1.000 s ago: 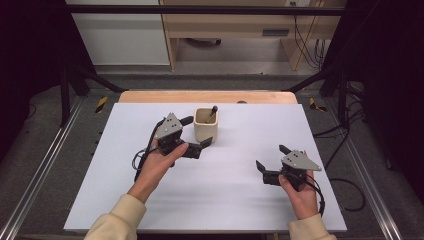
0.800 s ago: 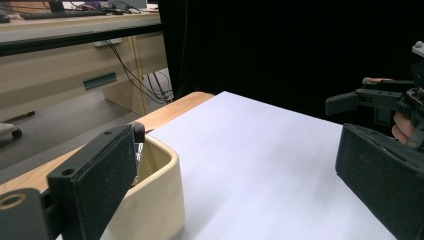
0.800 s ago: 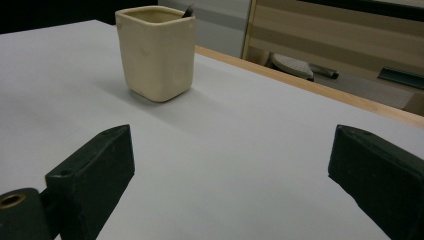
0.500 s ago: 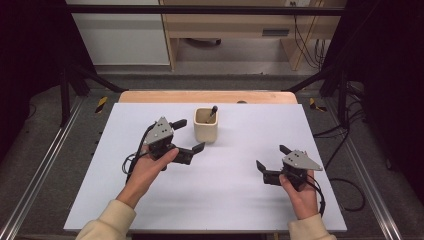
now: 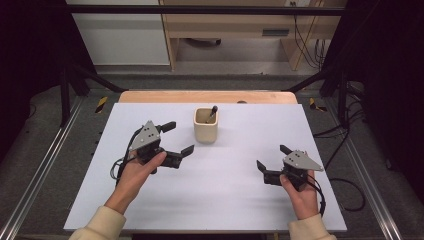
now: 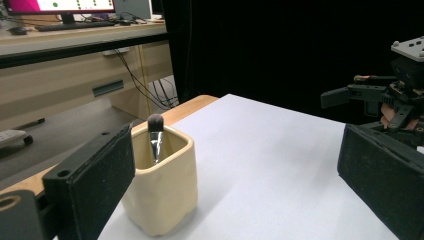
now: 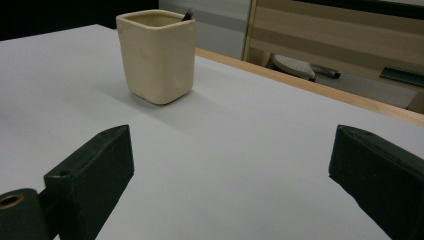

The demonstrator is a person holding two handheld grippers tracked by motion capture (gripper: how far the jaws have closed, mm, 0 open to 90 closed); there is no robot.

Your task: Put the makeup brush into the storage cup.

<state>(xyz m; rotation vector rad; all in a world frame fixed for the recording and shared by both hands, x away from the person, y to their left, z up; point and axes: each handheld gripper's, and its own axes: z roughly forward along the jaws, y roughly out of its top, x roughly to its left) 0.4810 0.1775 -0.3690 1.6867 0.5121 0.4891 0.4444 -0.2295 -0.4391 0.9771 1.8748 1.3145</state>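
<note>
Two grippers, left and right, jaws spread empty; my left could tip the cup holding the brush.

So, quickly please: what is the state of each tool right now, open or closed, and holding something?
Left tool: open, holding nothing, beside the cream cup.
Right tool: open, holding nothing, low over the white table.

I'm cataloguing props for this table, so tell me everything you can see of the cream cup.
The cream cup is a squarish, round-cornered pot, ceramic by its look, with slightly dimpled walls. It stands upright toward the far middle of the white table top, open mouth up. A brush with a dark tuft and metal ferrule leans inside it. Neither gripper touches it.
</note>
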